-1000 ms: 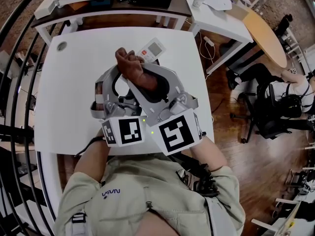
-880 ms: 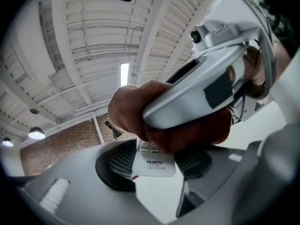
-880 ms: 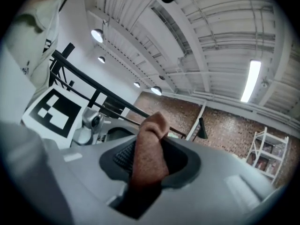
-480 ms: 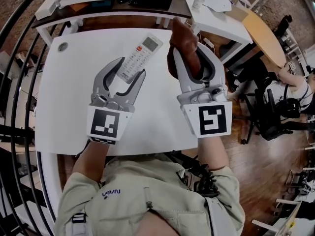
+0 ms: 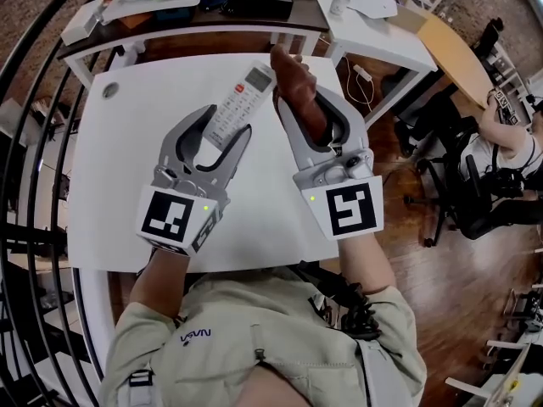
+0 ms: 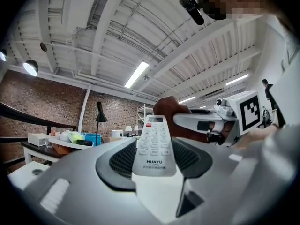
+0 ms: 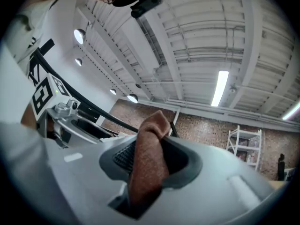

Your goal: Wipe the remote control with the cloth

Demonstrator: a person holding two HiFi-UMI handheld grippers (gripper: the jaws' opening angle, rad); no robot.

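My left gripper (image 5: pixel 222 127) is shut on the lower end of a white remote control (image 5: pixel 239 102), which sticks out over the white table (image 5: pixel 119 168) with its buttons up. In the left gripper view the remote (image 6: pixel 154 145) lies between the pads of the left gripper (image 6: pixel 154 165), and the brown cloth (image 6: pixel 169 109) shows just behind it. My right gripper (image 5: pixel 310 102) is shut on the rolled brown cloth (image 5: pixel 296 85), which sits close to the right of the remote's top end. In the right gripper view the cloth (image 7: pixel 147 159) fills the jaws of the right gripper (image 7: pixel 149 168).
A cluttered dark table (image 5: pixel 195 11) and a white desk (image 5: pixel 377 32) stand beyond the white table. A black railing (image 5: pixel 30 117) curves along the left. At the right, a seated person (image 5: pixel 505 147) and office chairs stand on the wooden floor. A cable port (image 5: pixel 109 91) marks the table's far left corner.
The grippers were crossed with the cloth pressed on the remote. They have separated: the right one swung right with the cloth, the left one rolled and now shows the remote's face.
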